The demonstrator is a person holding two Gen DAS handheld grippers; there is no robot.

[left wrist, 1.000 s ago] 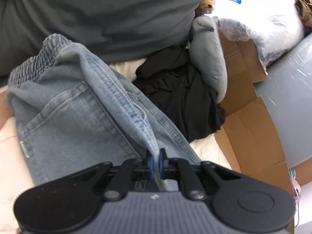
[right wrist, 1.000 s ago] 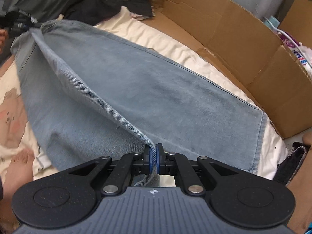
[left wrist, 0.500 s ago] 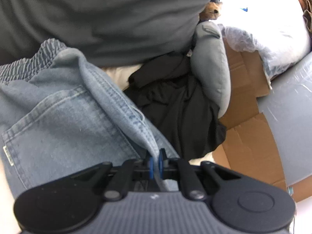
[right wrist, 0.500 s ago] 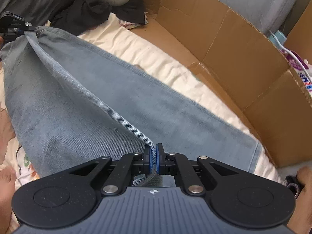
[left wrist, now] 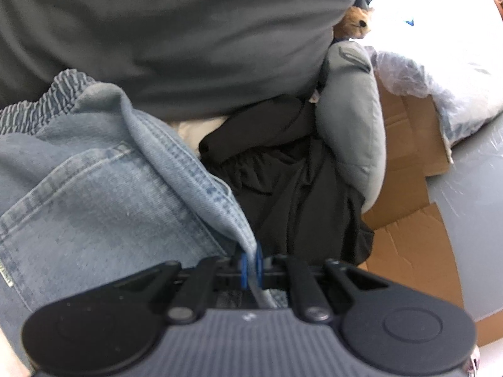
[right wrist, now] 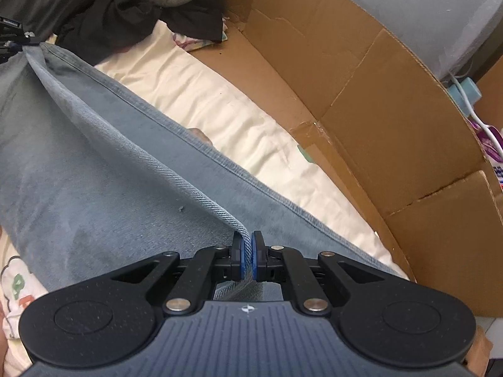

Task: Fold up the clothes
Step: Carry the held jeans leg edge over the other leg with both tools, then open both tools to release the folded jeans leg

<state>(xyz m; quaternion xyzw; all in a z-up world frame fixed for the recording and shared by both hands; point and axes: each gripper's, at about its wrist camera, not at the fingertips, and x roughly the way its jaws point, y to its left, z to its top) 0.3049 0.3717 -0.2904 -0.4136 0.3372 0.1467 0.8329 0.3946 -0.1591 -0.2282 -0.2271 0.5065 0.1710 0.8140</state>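
Both grippers, left gripper (left wrist: 250,262) and right gripper (right wrist: 246,253), are clenched on the jeans (right wrist: 94,188), stretched over the bed sheet (right wrist: 220,110); I'd keep the edge taut and lower evenly.

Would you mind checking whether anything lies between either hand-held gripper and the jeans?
Nothing visible does. The left hand-held gripper and the right hand-held gripper are each shut on an edge of the jeans. The black garment lies beside the jeans, not on them.
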